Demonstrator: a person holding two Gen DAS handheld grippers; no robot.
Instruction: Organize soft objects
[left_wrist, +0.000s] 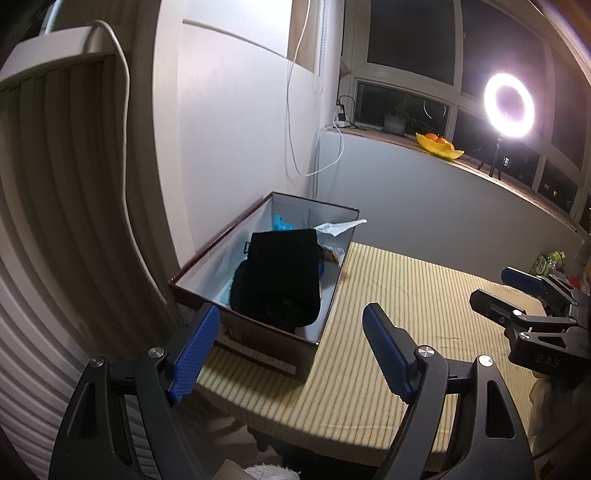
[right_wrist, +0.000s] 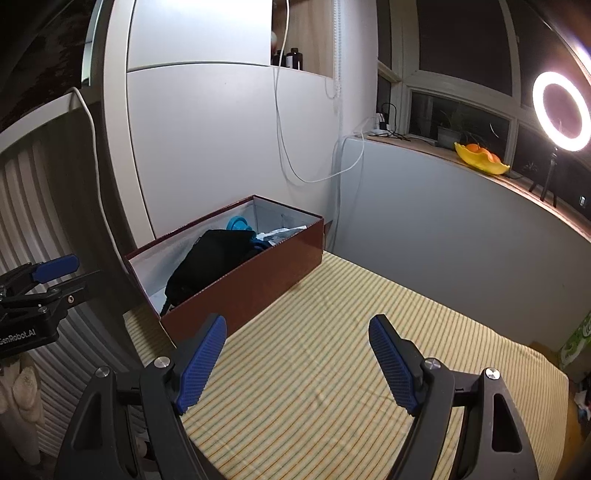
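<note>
Above the striped mat, the left tool and right tool gape wide, holding nothing.

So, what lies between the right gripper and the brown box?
Only bare striped mat lies between the open right gripper and the brown box, which holds a black garment. The right wrist view shows this.

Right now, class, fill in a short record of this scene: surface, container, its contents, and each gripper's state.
surface: striped mat
container: open box on the mat, by the wall
contents: black cloth on top, blue item, white wrapper
left gripper: open, holding nothing, near the box
right gripper: open, holding nothing, over the mat
</note>
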